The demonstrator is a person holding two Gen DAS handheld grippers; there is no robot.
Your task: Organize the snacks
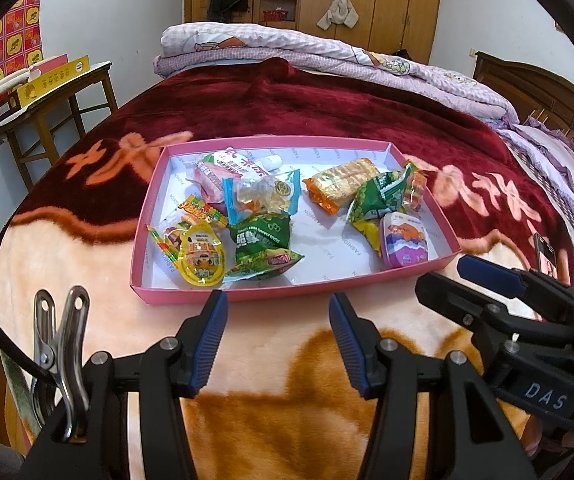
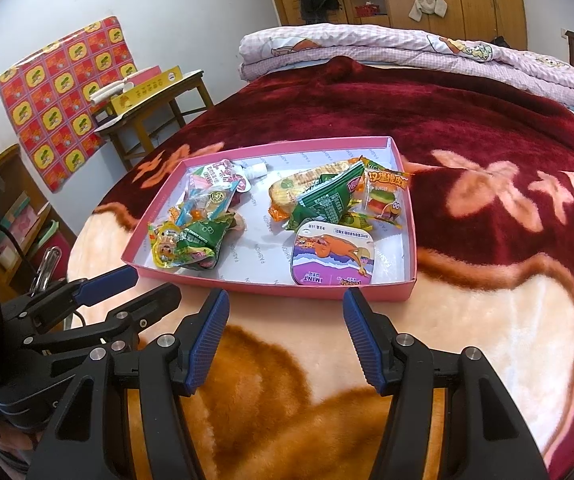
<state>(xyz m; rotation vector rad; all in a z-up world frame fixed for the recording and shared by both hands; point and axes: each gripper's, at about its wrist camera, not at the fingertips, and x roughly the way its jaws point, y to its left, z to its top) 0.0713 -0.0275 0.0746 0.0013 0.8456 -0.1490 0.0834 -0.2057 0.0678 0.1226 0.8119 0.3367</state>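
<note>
Plush blanket [image 1: 279, 420] in maroon, peach and brown is spread beneath both tongs, with a folded quilt [image 1: 327, 52] and a wooden side table [image 1: 59, 92] seen far beyond. Nothing is interposed between the tips and the pink tray [image 2: 271, 286], which is set just ahead of them. Snack packets are heaped inside it; the purple mint tin [image 2: 333, 258] is found nearest the right gripper [image 2: 285, 340]. The left gripper [image 1: 277, 344] and the right are both held spread, nothing pinched.
</note>
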